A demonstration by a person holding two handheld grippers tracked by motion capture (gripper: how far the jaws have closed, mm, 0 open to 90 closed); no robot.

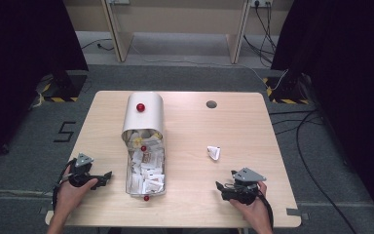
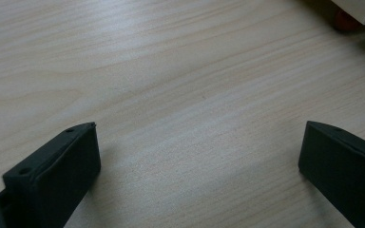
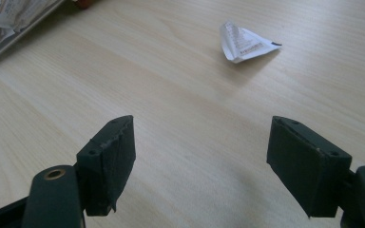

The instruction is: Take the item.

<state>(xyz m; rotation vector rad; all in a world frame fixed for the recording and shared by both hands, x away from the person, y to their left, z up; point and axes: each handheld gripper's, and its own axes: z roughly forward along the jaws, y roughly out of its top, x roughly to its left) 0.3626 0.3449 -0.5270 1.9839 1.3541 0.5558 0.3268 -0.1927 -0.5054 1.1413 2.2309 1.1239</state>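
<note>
Nearest the person, the right gripper (image 3: 200, 166) hovers with jaws spread wide and empty, and the left gripper (image 2: 197, 173) is likewise wide and holds nothing. A good pick probably means lowering the right jaws astride the loose packet (image 3: 244, 42) before squeezing. Beyond, the open box (image 1: 129, 171) of packets lies mid-table.

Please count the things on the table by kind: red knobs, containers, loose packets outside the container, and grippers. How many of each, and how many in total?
Red knobs: 3
Container with its lid slid back: 1
Loose packet outside it: 1
Grippers, left and right: 2
Total: 7
The packets inside the container are too many and too small to count.
</note>
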